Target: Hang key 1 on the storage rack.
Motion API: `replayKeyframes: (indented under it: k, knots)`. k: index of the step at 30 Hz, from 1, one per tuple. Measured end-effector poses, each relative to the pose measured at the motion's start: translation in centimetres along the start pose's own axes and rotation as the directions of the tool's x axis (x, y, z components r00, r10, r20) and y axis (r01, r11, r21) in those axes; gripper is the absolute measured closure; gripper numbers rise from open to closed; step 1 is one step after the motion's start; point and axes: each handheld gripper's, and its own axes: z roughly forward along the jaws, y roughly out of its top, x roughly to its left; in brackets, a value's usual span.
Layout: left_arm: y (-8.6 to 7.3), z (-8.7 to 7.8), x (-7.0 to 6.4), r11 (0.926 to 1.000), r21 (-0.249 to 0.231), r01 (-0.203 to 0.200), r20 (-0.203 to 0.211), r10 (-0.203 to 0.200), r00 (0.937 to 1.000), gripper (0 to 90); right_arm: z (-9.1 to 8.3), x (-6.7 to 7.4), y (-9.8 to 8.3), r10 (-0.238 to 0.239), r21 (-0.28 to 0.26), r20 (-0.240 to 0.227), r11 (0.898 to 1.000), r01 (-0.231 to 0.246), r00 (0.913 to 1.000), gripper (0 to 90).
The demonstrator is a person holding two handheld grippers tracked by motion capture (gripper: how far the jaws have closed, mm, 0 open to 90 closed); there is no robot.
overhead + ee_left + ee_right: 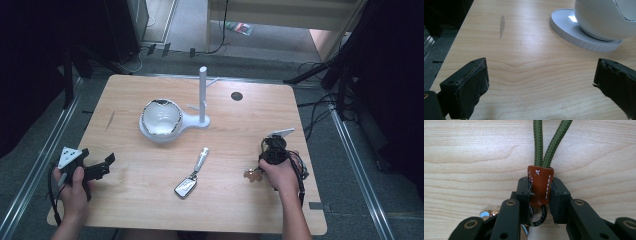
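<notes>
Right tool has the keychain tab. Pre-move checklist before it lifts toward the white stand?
1. Right tool shut on brown leather tab: ok.
2. Tab centred between the pads: ok, jaws flank both sides.
3. Green cord free of snags: cannot tell, it runs out of frame.
4. Keys hanging clear of the table: not ok, they lie on the wood.
5. White stand upright with pegs free: ok.
6. Left tool open and clear of the path: ok.

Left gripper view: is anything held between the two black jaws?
No, the left gripper stands wide open, with bare wooden table between its jaws.
</notes>
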Motion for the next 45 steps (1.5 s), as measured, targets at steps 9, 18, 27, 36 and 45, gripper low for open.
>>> replayKeyframes:
  k: [9, 18, 27, 36, 45]
  knots:
    - [0.0, 0.0, 0.0, 1.0000, 0.003, -0.002, 0.002, 0.002, 1.0000, 0.2, -2.1, 0.6, -1.0, -0.093, -0.205, 0.003, 0.974, 0.092, 0.9956, 72.8]
    - [0.1, 0.2, -0.2, 0.9998, 0.012, -0.017, -0.001, 0.017, 0.9999, 0.2, -4.2, 2.8, -1.2, -0.125, -0.410, 0.000, 0.905, 0.114, 0.9922, 72.8]
    - [0.0, 0.1, -0.1, 1.0000, 0.002, -0.007, 0.002, 0.007, 1.0000, 0.1, -6.0, 3.9, -1.0, -0.157, -0.540, 0.009, 0.830, 0.136, 0.9876, 72.7]
    - [0.0, 0.1, -0.1, 1.0000, 0.001, -0.004, 0.001, 0.004, 1.0000, 0.2, -7.1, 5.7, 0.2, -0.199, -0.602, 0.067, 0.774, 0.198, 0.9778, 72.4]
    - [0.0, 0.0, 0.0, 1.0000, -0.006, 0.000, 0.001, 0.000, 1.0000, 0.1, -6.8, 7.1, 1.0, -0.244, -0.625, 0.158, 0.726, 0.288, 0.9569, 72.0]
